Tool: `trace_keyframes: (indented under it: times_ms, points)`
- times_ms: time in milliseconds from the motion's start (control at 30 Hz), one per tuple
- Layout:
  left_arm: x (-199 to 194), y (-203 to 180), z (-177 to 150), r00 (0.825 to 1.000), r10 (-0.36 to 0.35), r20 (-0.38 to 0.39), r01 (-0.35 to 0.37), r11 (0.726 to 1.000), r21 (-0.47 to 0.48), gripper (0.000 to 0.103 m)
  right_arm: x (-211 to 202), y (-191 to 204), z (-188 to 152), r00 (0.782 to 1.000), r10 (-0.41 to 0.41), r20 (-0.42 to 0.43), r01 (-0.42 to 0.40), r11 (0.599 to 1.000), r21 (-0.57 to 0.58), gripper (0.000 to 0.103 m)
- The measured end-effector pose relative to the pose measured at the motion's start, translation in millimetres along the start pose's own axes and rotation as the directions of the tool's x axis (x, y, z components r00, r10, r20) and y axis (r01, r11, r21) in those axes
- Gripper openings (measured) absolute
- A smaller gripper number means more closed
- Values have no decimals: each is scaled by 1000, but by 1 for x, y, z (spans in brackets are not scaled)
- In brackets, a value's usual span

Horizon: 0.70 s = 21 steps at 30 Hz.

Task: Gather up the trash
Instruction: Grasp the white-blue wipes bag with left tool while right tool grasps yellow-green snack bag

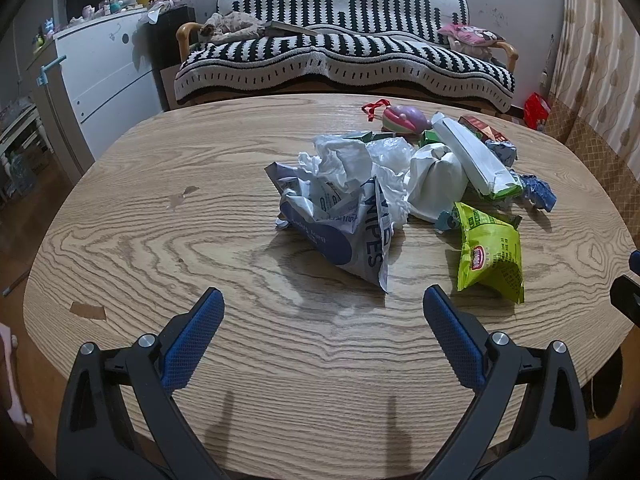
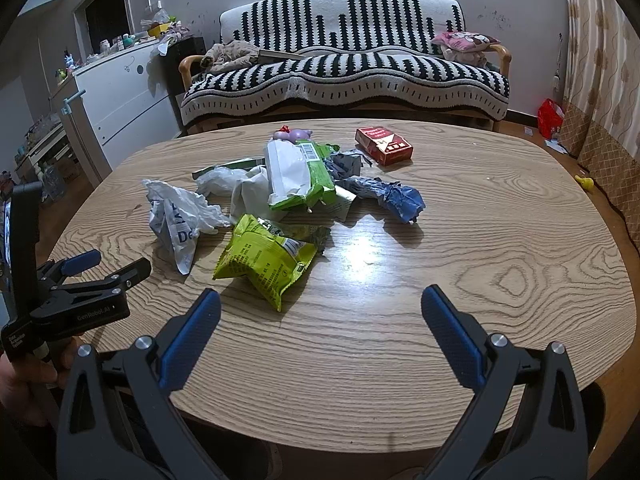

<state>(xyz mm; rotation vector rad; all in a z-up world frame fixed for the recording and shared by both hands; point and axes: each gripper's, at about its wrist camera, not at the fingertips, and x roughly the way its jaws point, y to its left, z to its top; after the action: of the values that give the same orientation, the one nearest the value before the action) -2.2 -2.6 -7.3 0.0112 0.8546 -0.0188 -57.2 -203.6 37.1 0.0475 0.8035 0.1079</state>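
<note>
A heap of trash lies on the oval wooden table (image 1: 200, 240). In the left wrist view a crumpled wipes packet (image 1: 344, 220) is nearest, with a lime-green snack bag (image 1: 490, 248) to its right and a white-and-green wrapper (image 1: 476, 156) behind. My left gripper (image 1: 323, 304) hovers open just short of the wipes packet, nothing between its fingers. In the right wrist view the snack bag (image 2: 266, 258) lies ahead and left, with blue crumpled paper (image 2: 394, 196) and a red carton (image 2: 384, 145) farther back. My right gripper (image 2: 321, 304) is open and empty; the left gripper (image 2: 108, 266) shows at the left edge.
A striped sofa (image 1: 344, 56) stands behind the table, a white cabinet (image 1: 104, 72) to the left, curtains at the right. A purple toy (image 1: 402, 118) lies at the heap's far side. Bare wood spreads over the table's left half (image 1: 160, 220) and right half (image 2: 520, 240).
</note>
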Motion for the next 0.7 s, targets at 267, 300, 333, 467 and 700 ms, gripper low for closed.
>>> trace_keyframes:
  times_ms: [267, 300, 333, 467, 700]
  points:
    - [2, 10, 7, 1000, -21, -1, 21, 999, -30, 97, 0, 3, 2, 1000, 21, 1, -21, 1000, 10, 97]
    - [5, 12, 10, 1000, -20, -2, 20, 999, -37, 97, 0, 6, 2, 999, 32, 2, -32, 999, 11, 97]
    - [7, 11, 13, 1000, -18, -4, 18, 999, -37, 97, 0, 7, 4, 999, 36, 2, -36, 999, 12, 97]
    - [24, 0, 30, 1000, -29, -6, 29, 1000, 2, 97, 6, 9, 9, 999, 46, -9, -46, 999, 23, 97]
    - [70, -6, 43, 998, 6, -56, -3, 999, 44, 97, 20, 6, 16, 998, 51, -40, -49, 998, 35, 97]
